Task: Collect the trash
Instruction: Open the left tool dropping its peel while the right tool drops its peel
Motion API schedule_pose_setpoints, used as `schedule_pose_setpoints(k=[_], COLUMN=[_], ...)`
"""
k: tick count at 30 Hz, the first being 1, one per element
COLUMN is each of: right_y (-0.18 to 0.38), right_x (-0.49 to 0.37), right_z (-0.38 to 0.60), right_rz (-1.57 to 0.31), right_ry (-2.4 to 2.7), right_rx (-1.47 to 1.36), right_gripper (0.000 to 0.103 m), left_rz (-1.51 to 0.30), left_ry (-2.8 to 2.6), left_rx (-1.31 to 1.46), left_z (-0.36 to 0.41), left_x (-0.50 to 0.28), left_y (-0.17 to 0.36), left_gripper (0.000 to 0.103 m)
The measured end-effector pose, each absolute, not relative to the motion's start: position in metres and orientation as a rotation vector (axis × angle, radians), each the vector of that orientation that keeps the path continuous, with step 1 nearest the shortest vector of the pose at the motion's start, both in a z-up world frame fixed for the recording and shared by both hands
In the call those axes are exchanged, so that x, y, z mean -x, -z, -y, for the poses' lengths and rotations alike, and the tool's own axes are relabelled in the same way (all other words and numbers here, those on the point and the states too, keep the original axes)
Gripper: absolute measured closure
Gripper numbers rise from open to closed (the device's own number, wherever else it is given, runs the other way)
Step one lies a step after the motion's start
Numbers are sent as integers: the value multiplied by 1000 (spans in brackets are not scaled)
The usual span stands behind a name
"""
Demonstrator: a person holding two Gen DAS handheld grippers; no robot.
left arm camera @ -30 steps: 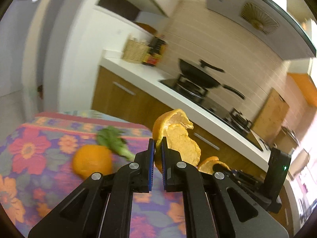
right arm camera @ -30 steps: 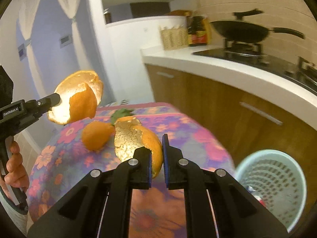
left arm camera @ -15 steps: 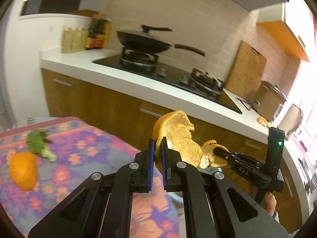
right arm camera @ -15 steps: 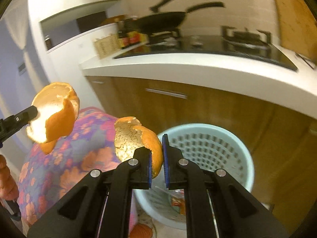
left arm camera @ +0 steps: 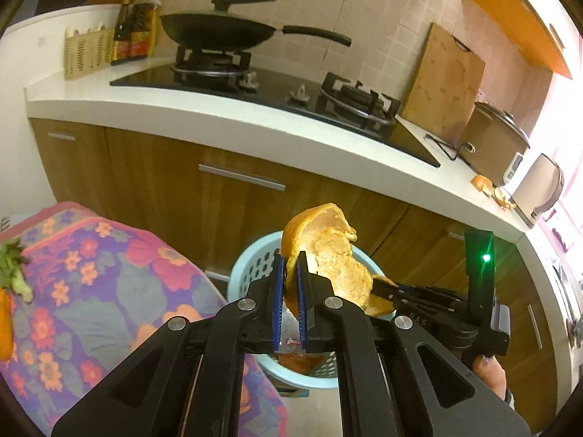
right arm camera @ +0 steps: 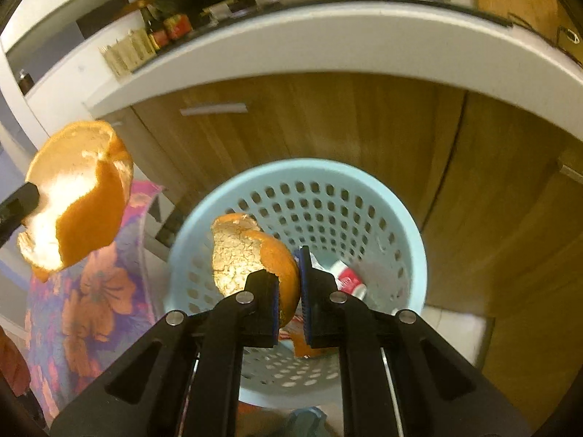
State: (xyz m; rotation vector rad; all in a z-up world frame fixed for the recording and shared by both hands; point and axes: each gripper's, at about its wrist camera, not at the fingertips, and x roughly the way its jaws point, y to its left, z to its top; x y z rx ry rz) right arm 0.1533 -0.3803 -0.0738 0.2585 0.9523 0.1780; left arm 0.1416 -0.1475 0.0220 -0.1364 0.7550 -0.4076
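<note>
My left gripper is shut on a large orange peel, held above the near rim of a light blue perforated trash basket on the floor. My right gripper is shut on a smaller orange peel and hangs right over the basket's opening. The left peel shows at the left of the right wrist view. The right gripper and its peel show to the right in the left wrist view. Trash lies inside the basket, including a red and white wrapper.
A table with a floral cloth stands left of the basket, with greens and an orange at its far left. Wooden cabinets under a white counter with a stove and wok stand behind the basket.
Both grippers have swung from over the table to the right and down to the basket, each still holding its peel. The right gripper now points into the basket.
</note>
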Motion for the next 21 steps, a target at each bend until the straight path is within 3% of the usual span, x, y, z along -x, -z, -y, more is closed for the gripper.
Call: schedule_pose_setpoints(k=[2, 4, 6, 12, 14, 16, 21], right_y=[79, 83, 82, 68, 63, 59, 49], right_x=[-156, -156, -154, -149, -146, -144, -141], right_z=[382, 387, 392, 414, 418, 419, 414], right_rz=[-983, -1002, -981, -929, -912, -899, -876], right_ry=[-183, -175, -168, -144, -140, -141, -157], right_rx=[-254, -271, -287, -340, -342, -345, -339], right_gripper=[85, 65, 60, 60, 60, 60, 60], left_rz=[-770, -782, -789, -841, -869, -864, -860], left_ry=[414, 418, 416, 432, 441, 421, 410], left_rx=[145, 150, 151, 128, 103, 59, 65], left_z=[152, 156, 160, 179, 186, 189, 173], left_x=[-146, -149, -151, -158, -158, -153, -145], left_y=[-17, -13, -8, 11, 19, 24, 23], left_gripper=[98, 98, 98, 95, 82, 62, 60])
